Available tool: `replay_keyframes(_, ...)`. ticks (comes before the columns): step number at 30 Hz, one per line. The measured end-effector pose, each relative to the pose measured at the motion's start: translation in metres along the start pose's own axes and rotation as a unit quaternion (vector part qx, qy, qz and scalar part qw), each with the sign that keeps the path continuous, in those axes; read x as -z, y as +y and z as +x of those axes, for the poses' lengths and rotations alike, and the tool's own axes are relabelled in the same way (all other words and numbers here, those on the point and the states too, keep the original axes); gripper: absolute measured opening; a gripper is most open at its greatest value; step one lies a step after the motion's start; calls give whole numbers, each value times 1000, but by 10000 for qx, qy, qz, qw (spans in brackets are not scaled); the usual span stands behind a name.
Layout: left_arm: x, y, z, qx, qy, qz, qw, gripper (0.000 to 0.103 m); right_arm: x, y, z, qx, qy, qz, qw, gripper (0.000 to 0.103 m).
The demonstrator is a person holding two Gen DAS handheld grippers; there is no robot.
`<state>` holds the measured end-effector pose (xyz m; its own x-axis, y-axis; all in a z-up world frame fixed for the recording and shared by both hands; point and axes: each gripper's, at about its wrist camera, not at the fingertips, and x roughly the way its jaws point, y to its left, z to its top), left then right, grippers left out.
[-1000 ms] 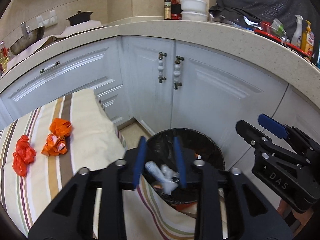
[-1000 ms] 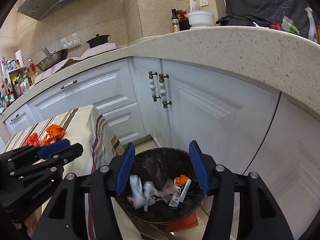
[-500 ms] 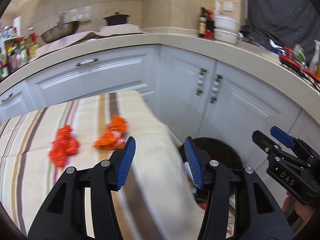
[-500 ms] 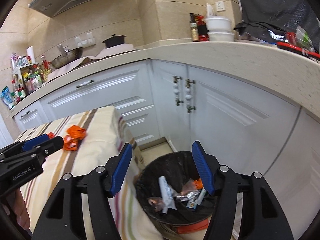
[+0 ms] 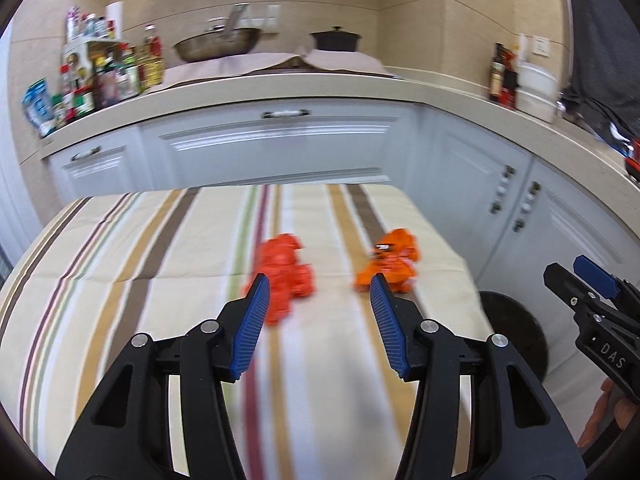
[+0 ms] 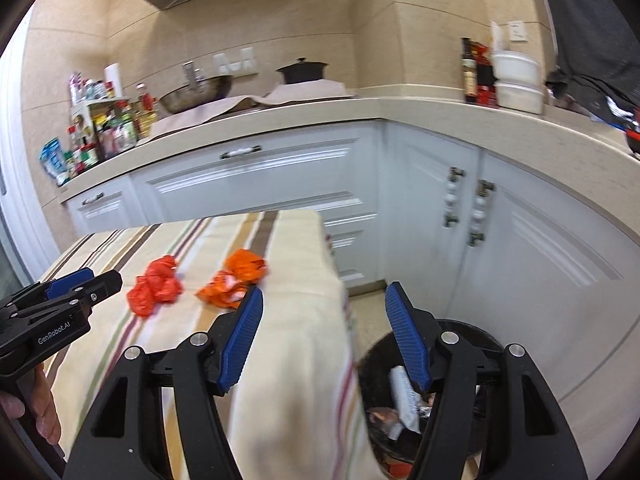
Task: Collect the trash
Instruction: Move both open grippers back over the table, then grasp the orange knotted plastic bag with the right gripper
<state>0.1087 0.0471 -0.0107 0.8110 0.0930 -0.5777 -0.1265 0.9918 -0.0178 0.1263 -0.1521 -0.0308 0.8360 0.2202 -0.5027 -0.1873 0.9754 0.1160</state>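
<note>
Two crumpled pieces of trash lie on the striped tablecloth [image 5: 120,264]: a red one [image 5: 286,272] [image 6: 154,290] and an orange one [image 5: 390,266] [image 6: 236,276] to its right. My left gripper [image 5: 318,300] is open and empty, above the table just short of both pieces. My right gripper [image 6: 322,312] is open and empty, over the table's right edge beside the black bin [image 6: 488,340]. The bin [image 5: 516,328] stands on the floor right of the table and holds several wrappers [image 6: 404,396].
White cabinets [image 5: 280,148] with a beige counter [image 6: 500,128] wrap around behind and to the right. A wok [image 5: 218,44], a dark pot [image 5: 336,40], bottles [image 5: 104,76] and white bowls [image 6: 516,80] stand on the counter.
Both grippers have swung left from over the bin toward the table. The left gripper has opened wider and now faces the two pieces. The trash it held now lies in the bin.
</note>
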Motion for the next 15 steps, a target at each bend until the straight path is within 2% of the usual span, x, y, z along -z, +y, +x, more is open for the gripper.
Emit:
replay_keyframes(6, 3, 35, 2, -270, -2, -215, 9994, 51, -5, 28, 14, -180, 70, -183, 9996, 63)
replay_keyframes(15, 7, 67, 12, -456, 68, -428, 9980, 51, -9, 55, 37, -304, 218, -319, 9988, 63)
